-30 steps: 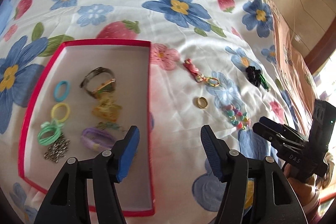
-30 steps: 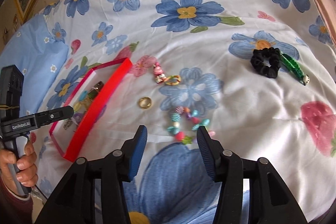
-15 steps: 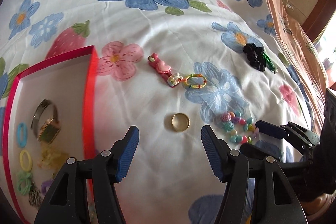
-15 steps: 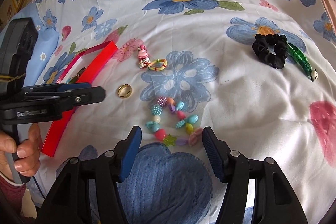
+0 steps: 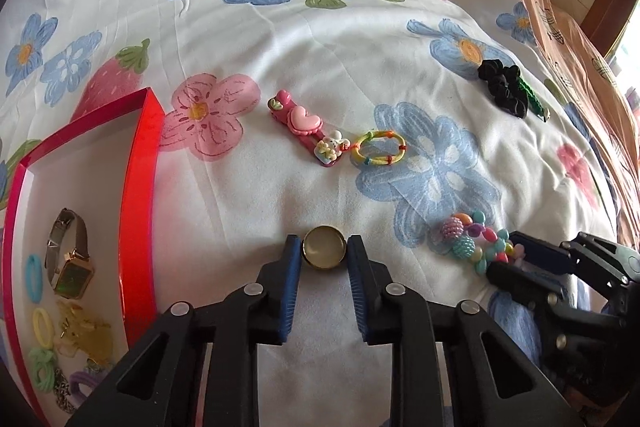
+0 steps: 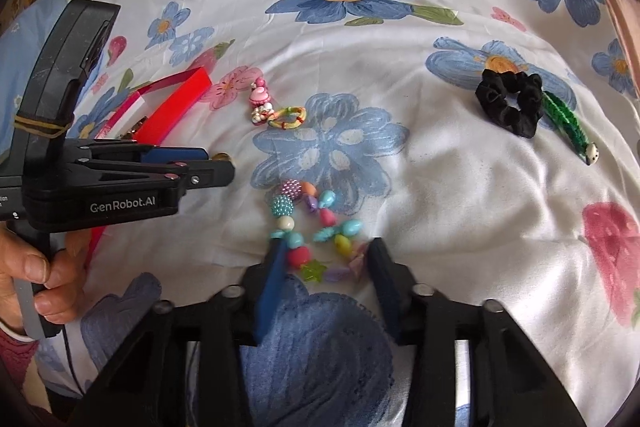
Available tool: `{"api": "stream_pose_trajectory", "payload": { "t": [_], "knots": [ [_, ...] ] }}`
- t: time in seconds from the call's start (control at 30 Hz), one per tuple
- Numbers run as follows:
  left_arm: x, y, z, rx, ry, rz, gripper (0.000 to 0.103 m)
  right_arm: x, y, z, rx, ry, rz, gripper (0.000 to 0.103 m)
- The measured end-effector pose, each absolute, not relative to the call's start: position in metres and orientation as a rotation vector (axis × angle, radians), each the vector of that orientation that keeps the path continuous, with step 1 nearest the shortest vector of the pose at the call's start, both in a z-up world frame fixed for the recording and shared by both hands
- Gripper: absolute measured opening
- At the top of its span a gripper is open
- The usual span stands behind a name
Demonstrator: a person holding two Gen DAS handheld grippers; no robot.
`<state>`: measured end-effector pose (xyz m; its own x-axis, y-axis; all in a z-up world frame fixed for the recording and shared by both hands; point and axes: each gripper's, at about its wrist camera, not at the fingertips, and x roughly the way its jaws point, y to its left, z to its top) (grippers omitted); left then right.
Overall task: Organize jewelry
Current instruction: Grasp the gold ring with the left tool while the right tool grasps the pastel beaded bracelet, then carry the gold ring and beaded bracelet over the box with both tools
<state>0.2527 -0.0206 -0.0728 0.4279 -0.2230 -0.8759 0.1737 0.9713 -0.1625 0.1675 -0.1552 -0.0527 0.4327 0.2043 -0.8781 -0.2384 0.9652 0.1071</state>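
Cotton bedsheet (image 5: 360, 39), white with blue flowers and strawberries, carries everything. Red box (image 5: 138, 195) sits at the left of the left wrist view, open-topped; inside it lie a watch (image 5: 68, 263), several small coloured rings, a yellow clip and a chain (lower items partly cut off by the frame edge).

Left gripper (image 5: 323, 257): jaws have just been closing, and the 2 blue pads now stand narrow, 1 at each side of the gold ring (image 5: 323, 253), touching it on the sheet. In the right wrist view the ring is almost hidden behind this gripper's tip.

Right gripper (image 6: 326, 261): jaws have just been closing too, now narrow around the near end of the bead bracelet (image 6: 310, 227); left pad touches the beads, right pad meets the pale end beads, so it grips that end. Bracelet lies on the sheet, well apart from the box.

A hand (image 6: 44, 267) holds the left gripper's handle at the lower left of the right wrist view.

Loose on the sheet, farther off: black scrunchie (image 6: 508, 103) with a green clip (image 6: 568, 123) touching its right side; pink heart hair clip (image 5: 306, 127) just beside a small multicoloured hair tie (image 5: 378, 149).
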Motion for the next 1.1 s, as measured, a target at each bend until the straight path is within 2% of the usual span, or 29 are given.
{"api": "stream_pose_trajectory", "payload": {
  "t": [0.03,0.2,0.8,1.1],
  "knots": [
    [0.252,-0.020,-0.073,-0.060,1.100,-0.250,0.022,0.168,-0.157,-0.053,-0.026,1.091,0.274,0.020],
    [0.237,-0.011,-0.063,-0.081,1.088,-0.263,0.022,0.167,-0.162,-0.048,0.027,1.088,0.288,0.017],
    [0.146,0.065,0.004,-0.222,0.964,-0.227,0.022,0.154,-0.120,0.000,0.053,0.993,0.414,0.015],
    [0.106,0.101,0.014,-0.250,0.942,-0.151,0.022,0.150,-0.086,0.017,0.032,0.957,0.492,0.015]
  ]
}}
